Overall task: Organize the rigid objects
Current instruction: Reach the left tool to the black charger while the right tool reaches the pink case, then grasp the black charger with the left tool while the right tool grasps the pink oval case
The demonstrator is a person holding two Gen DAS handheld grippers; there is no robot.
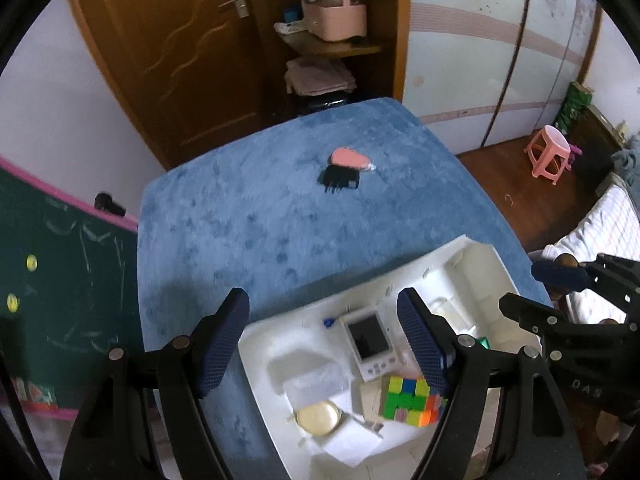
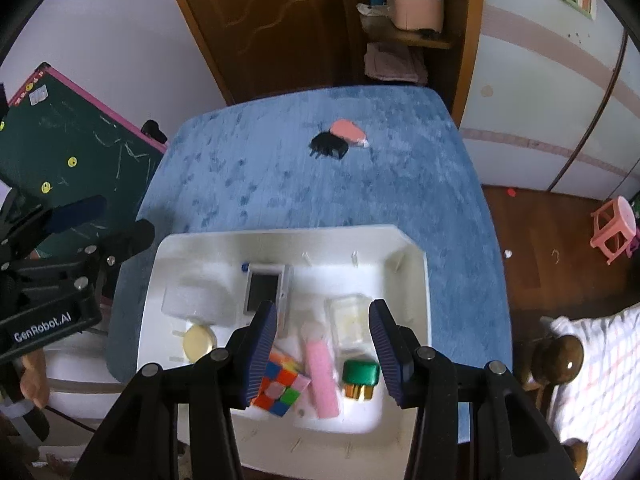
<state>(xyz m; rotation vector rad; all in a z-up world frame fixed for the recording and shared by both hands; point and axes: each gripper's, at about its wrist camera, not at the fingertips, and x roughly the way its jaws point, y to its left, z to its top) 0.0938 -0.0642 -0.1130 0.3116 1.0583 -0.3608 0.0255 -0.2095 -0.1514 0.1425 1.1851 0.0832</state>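
A white tray (image 1: 476, 264) (image 2: 412, 264) sits at the near edge of a blue-covered table (image 1: 248, 216) (image 2: 248, 184). It holds a colour cube (image 1: 408, 400) (image 2: 280, 384), a white handheld device (image 1: 370, 342) (image 2: 262, 290), a round cream tin (image 1: 318, 418) (image 2: 199, 342), a pink bar (image 2: 322, 376) and a green box (image 2: 361, 378). A pink object (image 1: 350, 159) (image 2: 348, 131) and a black claw clip (image 1: 340, 179) (image 2: 328, 146) lie together far back on the table. My left gripper (image 1: 322, 344) and right gripper (image 2: 322, 354) are open and empty above the tray.
A green chalkboard (image 1: 52, 280) (image 2: 76, 152) leans at the table's left. A brown door (image 1: 160, 40) and a shelf with a pink basket (image 1: 336, 16) stand behind. A pink stool (image 1: 548, 156) (image 2: 614, 228) is on the floor at right, next to a bed (image 2: 600, 380).
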